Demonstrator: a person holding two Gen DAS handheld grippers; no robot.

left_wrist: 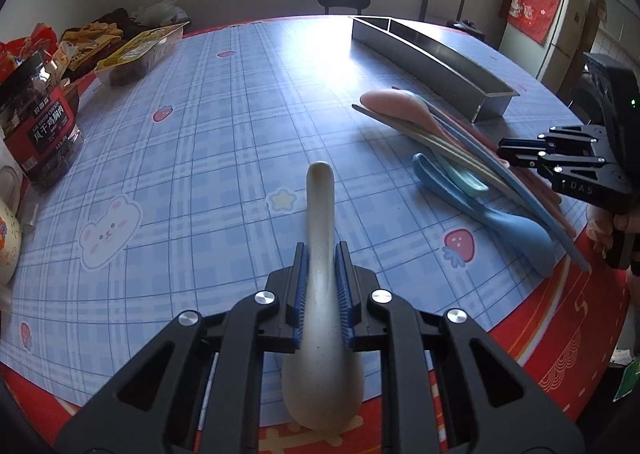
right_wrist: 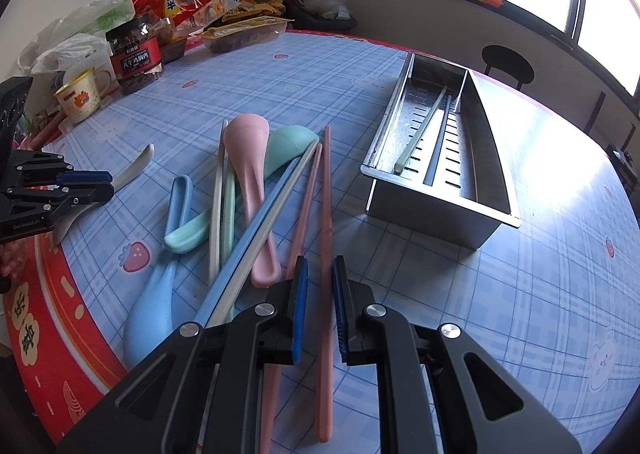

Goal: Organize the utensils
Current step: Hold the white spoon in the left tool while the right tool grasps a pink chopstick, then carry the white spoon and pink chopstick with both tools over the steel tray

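My left gripper (left_wrist: 322,250) is shut on a white spoon (left_wrist: 320,222), handle pointing forward, held over the table's near edge; it also shows in the right wrist view (right_wrist: 90,184) at the left. My right gripper (right_wrist: 320,266) is open, its pads either side of a pink chopstick (right_wrist: 326,190) that lies on the table, without touching it. A pile of utensils lies left of it: a pink spoon (right_wrist: 248,158), a green spoon (right_wrist: 288,146), a blue spoon (right_wrist: 152,294), and several chopsticks. The steel utensil tray (right_wrist: 492,158) holds a green chopstick (right_wrist: 420,130) and a dark one.
Snack bags, a red-labelled jar (right_wrist: 136,54) and a cup (right_wrist: 80,98) crowd the table's far left. A round stool (right_wrist: 508,62) stands beyond the table. The blue checked tablecloth (right_wrist: 520,294) ends in a red border at the near edge.
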